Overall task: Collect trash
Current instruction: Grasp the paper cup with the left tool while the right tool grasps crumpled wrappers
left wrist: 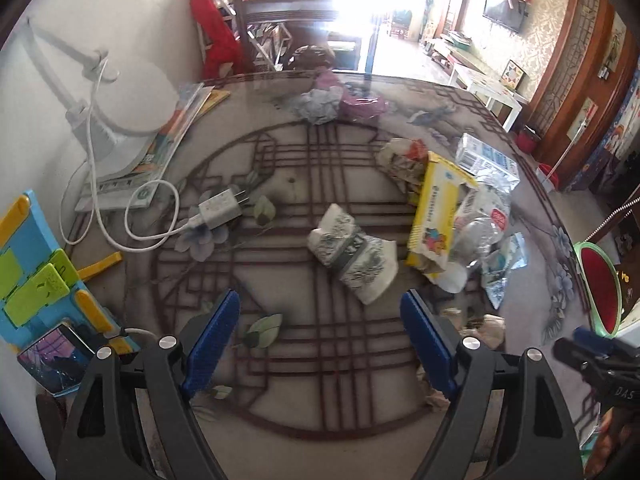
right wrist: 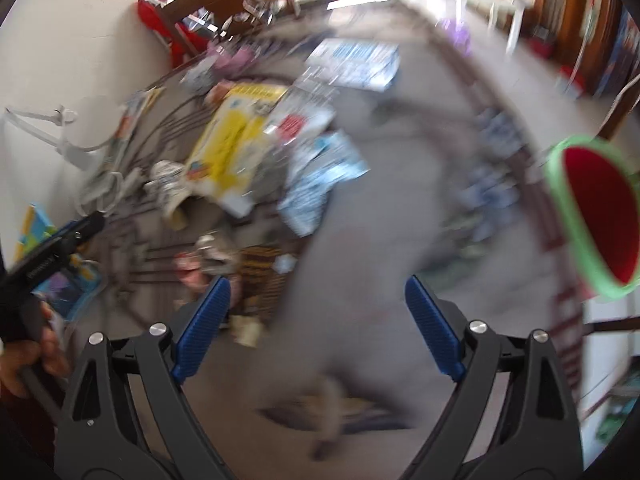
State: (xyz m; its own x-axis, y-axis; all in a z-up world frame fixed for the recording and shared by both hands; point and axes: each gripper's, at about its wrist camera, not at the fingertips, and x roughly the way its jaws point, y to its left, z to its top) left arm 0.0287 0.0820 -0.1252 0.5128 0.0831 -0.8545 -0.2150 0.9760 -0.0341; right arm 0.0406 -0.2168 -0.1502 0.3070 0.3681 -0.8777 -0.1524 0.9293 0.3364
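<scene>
Home: wall television [left wrist: 505, 12], dining table [left wrist: 280, 432]

Desk [left wrist: 320, 412]: grey surface, marked with dark maroon lattice lines inside a circle, pale blue flowers at the edges. Crumpled wrapper [left wrist: 352, 252]: white, printed in grey-green. Box [left wrist: 434, 212]: yellow, a cartoon print noted. Bin [right wrist: 592, 216]: green rim, red inside. Charger [left wrist: 220, 212] and cable: white. Tongs pads [left wrist: 212, 344]: blue, ribbed, set on black arms.
</scene>
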